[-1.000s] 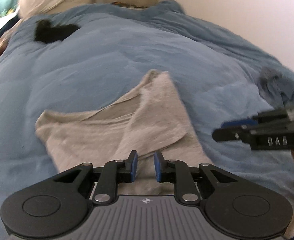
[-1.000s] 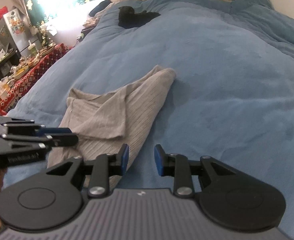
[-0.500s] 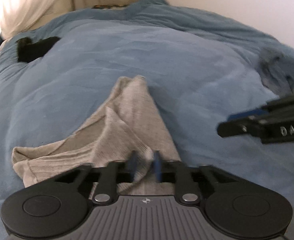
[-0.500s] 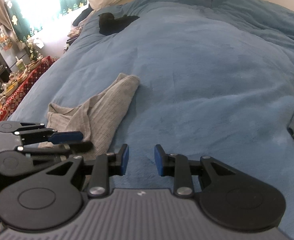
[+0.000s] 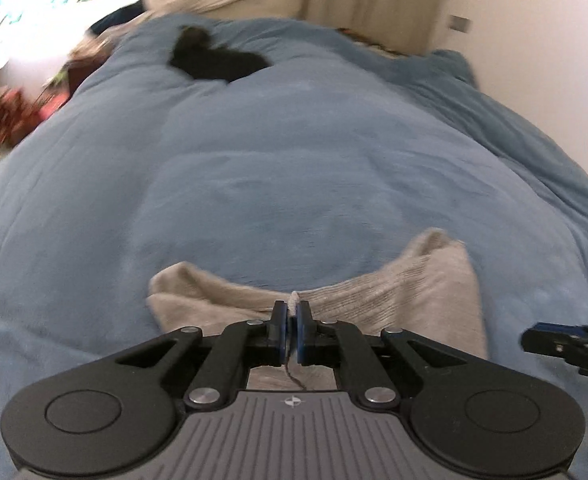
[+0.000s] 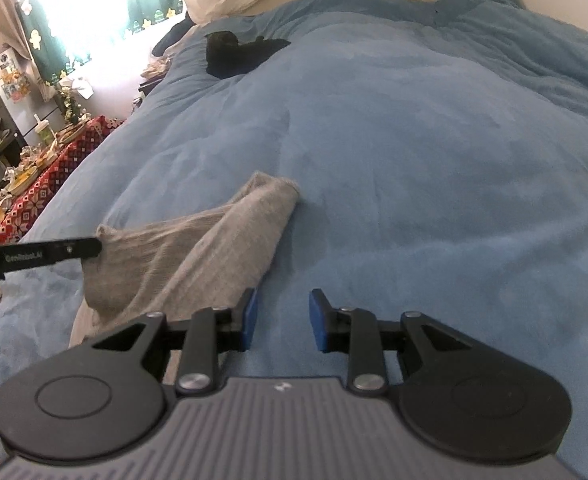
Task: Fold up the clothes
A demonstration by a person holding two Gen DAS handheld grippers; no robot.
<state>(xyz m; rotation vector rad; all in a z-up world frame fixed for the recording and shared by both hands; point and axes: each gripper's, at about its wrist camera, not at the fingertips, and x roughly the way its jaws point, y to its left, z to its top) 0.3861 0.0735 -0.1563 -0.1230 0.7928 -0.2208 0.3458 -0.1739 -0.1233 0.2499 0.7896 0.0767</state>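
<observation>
Clamping an edge of the grey garment, the left gripper stands with its jaws pressed together on a pinch of cloth, a loose thread hanging below the pads. The right gripper is part open with nothing between its jaws, hovering just beside the garment's near right margin without touching it.

Location: the garment lies on the near part of the blue duvet, left of the right gripper. It is bunched, not flat, one rolled end pointing toward the far side.

Step in hand, by judgement: an early one. An edge is secured and the piece is being drawn out for folding; no clean fold is visible.

Next move, by judgement: the right gripper needs a matching hold on the opposite edge or corner, so the cloth can be tensioned and laid flat before folding.

Edges and room: open duvet extends far and right of the garment, giving ample space. A black item lies at the far end, well apart. The bed's left edge is near the garment, with a cluttered table beyond it. The soft duvet surface may let cloth drag.
</observation>
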